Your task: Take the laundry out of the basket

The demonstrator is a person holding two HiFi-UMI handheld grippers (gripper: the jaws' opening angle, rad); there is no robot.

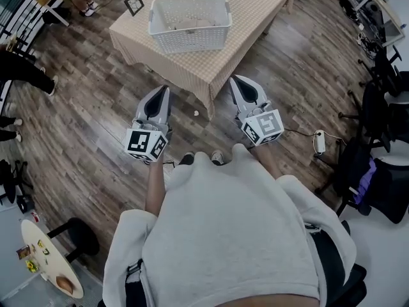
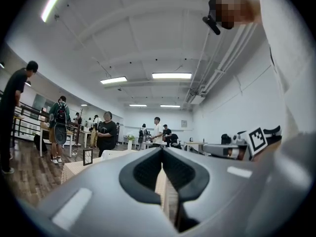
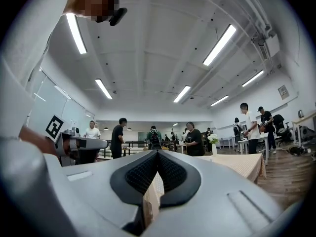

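While the laundry (image 1: pixel 192 23) lies in the basket (image 1: pixel 192 42) on the table (image 1: pixel 255 8), well ahead, we hold the left gripper (image 1: pixel 164 91) and right gripper (image 1: pixel 235 80) empty, fingers (image 3: pixel 143 174) together; we should step close and spread them above it.

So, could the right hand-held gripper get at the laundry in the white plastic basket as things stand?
Probably not yet: the right hand-held gripper, jaws shut, is near the edge of the beige checked-cloth table, and the white plastic basket stands further in. Nothing blocks the way; stepping closer should do.
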